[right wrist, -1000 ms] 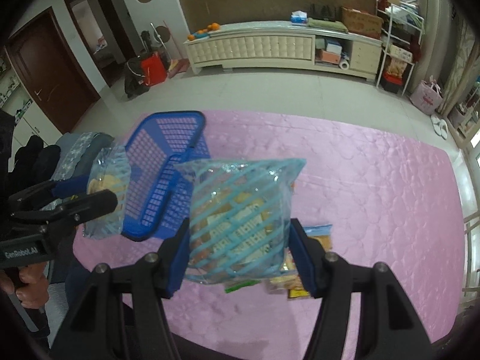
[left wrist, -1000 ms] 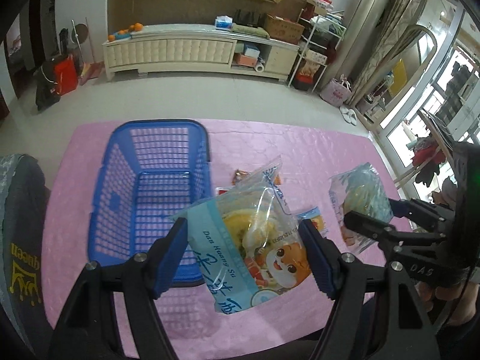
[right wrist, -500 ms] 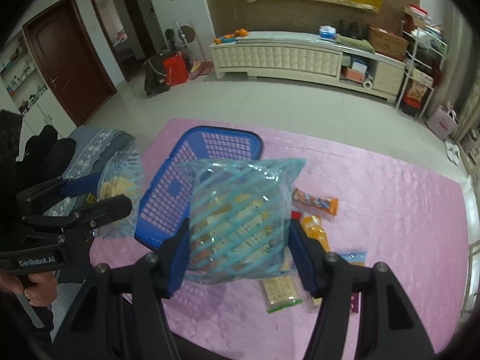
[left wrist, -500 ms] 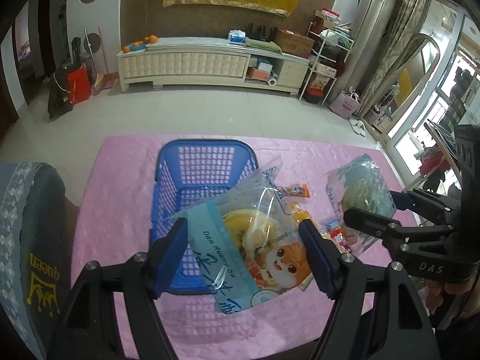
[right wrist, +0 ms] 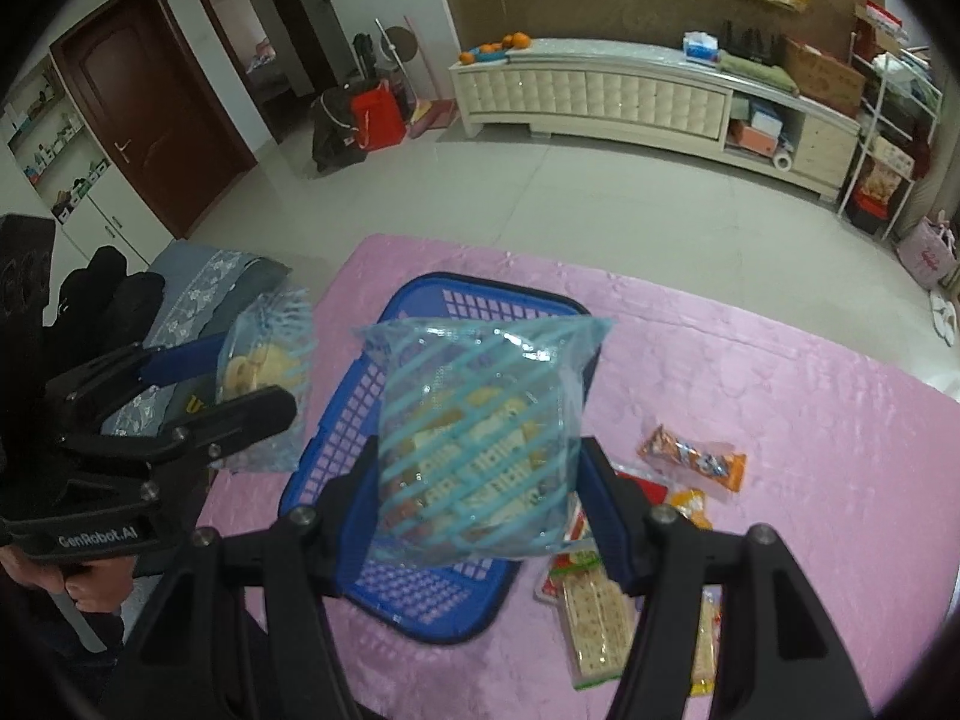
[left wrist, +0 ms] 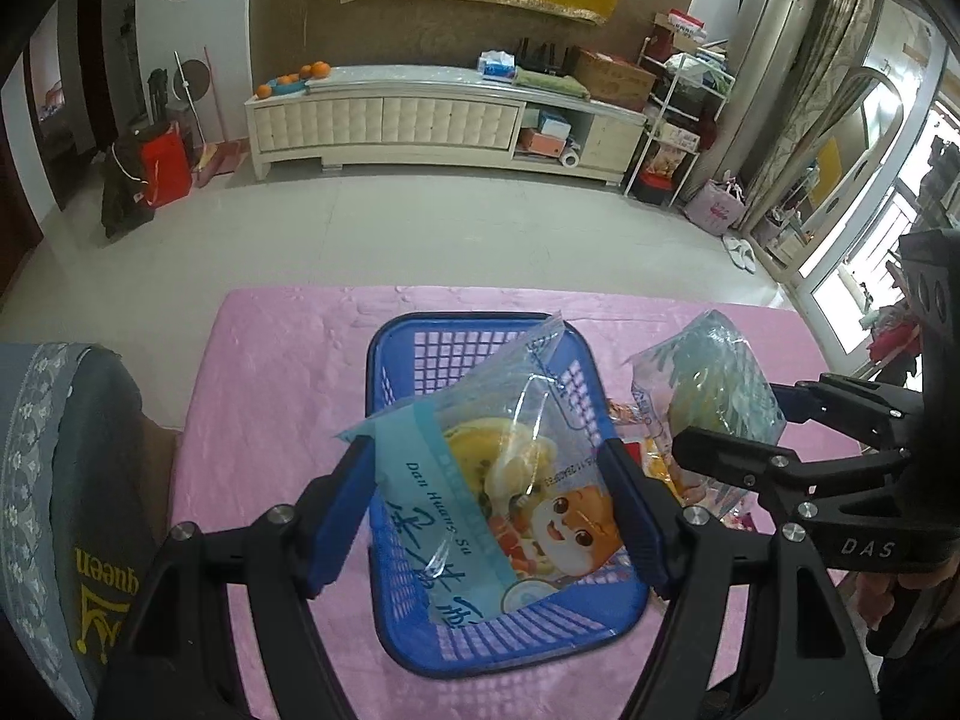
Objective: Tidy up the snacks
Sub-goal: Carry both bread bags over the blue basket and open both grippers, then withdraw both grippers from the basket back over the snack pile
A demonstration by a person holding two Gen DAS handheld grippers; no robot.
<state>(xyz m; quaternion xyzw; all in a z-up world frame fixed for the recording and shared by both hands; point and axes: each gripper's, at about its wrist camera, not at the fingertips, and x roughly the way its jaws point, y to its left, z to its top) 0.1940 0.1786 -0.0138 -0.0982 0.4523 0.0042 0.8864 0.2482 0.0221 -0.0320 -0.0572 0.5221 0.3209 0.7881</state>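
Both grippers have carried their bags over the blue basket [left wrist: 480,630] at frame centre, left gripper [left wrist: 486,510] clamping the cartoon bag [left wrist: 510,480], right gripper [right wrist: 480,516] clamping the striped bag [right wrist: 474,438]; next, likely, lowering and releasing each inside.

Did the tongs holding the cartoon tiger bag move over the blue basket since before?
Yes. The left tongs carried the tiger bag sideways over the pink cloth; earlier the blue basket sat off to its left, now it lies beneath.
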